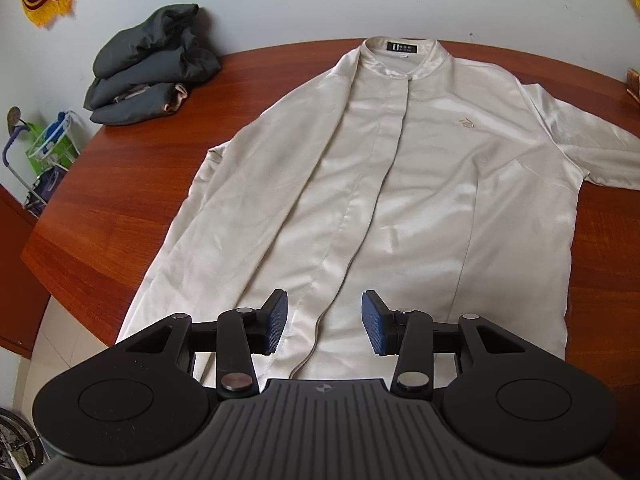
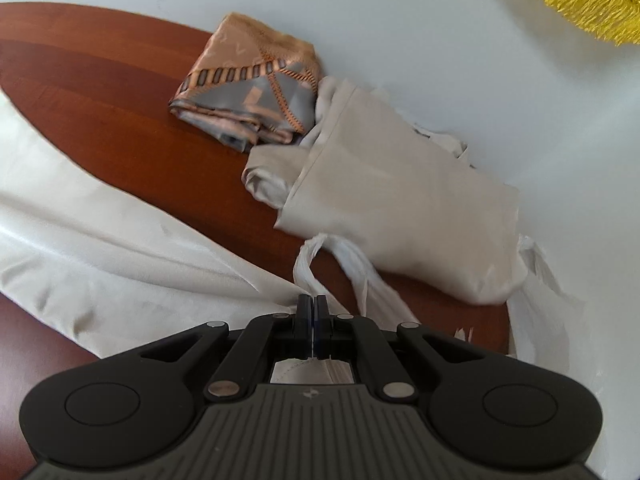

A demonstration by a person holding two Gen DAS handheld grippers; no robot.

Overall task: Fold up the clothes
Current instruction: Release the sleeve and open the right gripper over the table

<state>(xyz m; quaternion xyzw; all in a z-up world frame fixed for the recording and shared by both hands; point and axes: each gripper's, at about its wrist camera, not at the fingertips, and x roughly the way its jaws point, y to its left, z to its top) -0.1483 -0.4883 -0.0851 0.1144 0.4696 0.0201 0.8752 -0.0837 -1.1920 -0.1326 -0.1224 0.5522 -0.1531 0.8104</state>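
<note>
A smooth, satiny cream shirt (image 1: 420, 184) lies collar-away on the glossy reddish wood table (image 1: 120, 208), its left front panel folded inward over the placket, soft creases catching the light. The left gripper (image 1: 324, 322) hangs released above the hem, blue ribbed pads apart with nothing between them. Only that view shows a folded dark green garment (image 1: 152, 68) by the wall. The right wrist view alone shows a patterned silky scarf (image 2: 248, 92) and beige cloth bag (image 2: 400, 200); there the right gripper (image 2: 314, 320) is clenched, seemingly pinching the shirt's edge (image 2: 100, 240), though blur obscures the contact.
</note>
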